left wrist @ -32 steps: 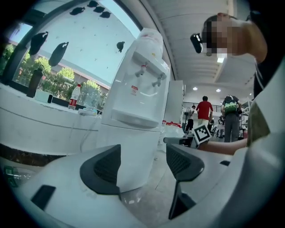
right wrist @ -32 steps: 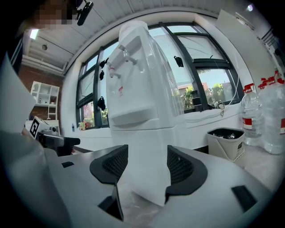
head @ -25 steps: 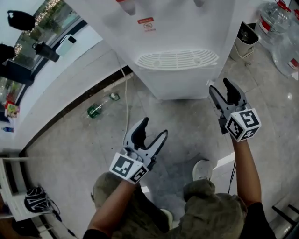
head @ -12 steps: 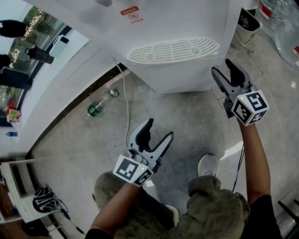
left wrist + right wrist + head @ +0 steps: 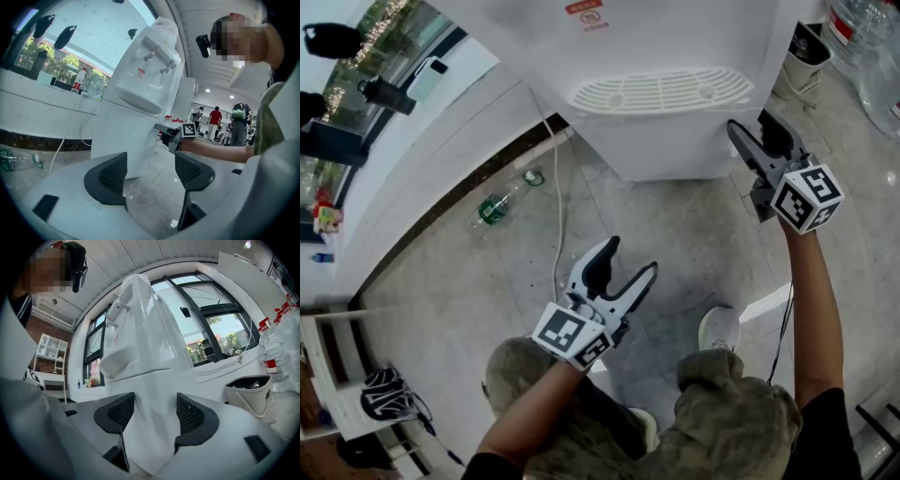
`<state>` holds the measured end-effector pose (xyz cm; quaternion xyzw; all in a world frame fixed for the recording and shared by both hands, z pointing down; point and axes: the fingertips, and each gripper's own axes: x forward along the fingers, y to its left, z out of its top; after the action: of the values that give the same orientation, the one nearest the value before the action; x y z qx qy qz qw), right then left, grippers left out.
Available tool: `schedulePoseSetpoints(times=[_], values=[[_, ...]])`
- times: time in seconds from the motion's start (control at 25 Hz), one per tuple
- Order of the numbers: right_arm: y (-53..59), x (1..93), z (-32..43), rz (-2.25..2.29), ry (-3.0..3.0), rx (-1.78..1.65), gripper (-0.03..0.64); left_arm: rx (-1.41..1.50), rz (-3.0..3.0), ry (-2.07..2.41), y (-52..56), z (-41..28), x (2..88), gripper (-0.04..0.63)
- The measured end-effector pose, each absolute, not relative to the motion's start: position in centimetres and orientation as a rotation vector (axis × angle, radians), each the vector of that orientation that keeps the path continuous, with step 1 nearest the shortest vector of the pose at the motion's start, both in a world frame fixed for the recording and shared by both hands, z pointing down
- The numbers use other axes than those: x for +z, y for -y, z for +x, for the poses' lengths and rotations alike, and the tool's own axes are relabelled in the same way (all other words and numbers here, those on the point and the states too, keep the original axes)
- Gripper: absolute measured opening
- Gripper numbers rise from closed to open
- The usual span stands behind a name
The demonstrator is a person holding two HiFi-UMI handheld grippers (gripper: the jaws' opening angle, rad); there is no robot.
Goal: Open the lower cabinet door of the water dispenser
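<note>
Right tongs (image 5: 753,131) up at the right front corner of the water dispenser (image 5: 675,37), just below the drip grille (image 5: 661,91). Jaws apart at a middling width. In the right gripper view the white corner of the cabinet body stands in the gap between them (image 5: 154,416). Can't tell whether either pad touches it; nothing clamped as far as I can see.

Left tongs (image 5: 628,258) low and well back from the machine, over bare floor (image 5: 675,244). Jaws wide, nothing between them (image 5: 150,171).

Lower cabinet door (image 5: 670,150): front face under the grille, looks closed and flush. No handle or pull made out from any view.

Person crouched in front. Green bottle (image 5: 497,208) and a white cable (image 5: 558,225) on the floor off to the left, clear of the work. Bin (image 5: 246,392) past the right side.

Step in hand, my reading: the approach, right tongs lining up on the door's edge. The opening itself is not begun.

Next move likely calls for seating the jaws over the door's free edge or lip, closing on it, then drawing outward along the hinge arc. A thin, smooth panel risks slipping.
</note>
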<state>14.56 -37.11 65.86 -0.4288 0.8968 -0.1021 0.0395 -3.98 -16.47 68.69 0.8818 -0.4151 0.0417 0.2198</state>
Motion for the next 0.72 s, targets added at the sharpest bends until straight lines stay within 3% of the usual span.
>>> schedulePoseSetpoints(times=[0.72], values=[[36.9, 67.2, 14.5, -1.411, -2.819, -0.289, 0.257, 0.113, 2.467, 1.102, 15.5, -3.1, 68.3, 0.296]])
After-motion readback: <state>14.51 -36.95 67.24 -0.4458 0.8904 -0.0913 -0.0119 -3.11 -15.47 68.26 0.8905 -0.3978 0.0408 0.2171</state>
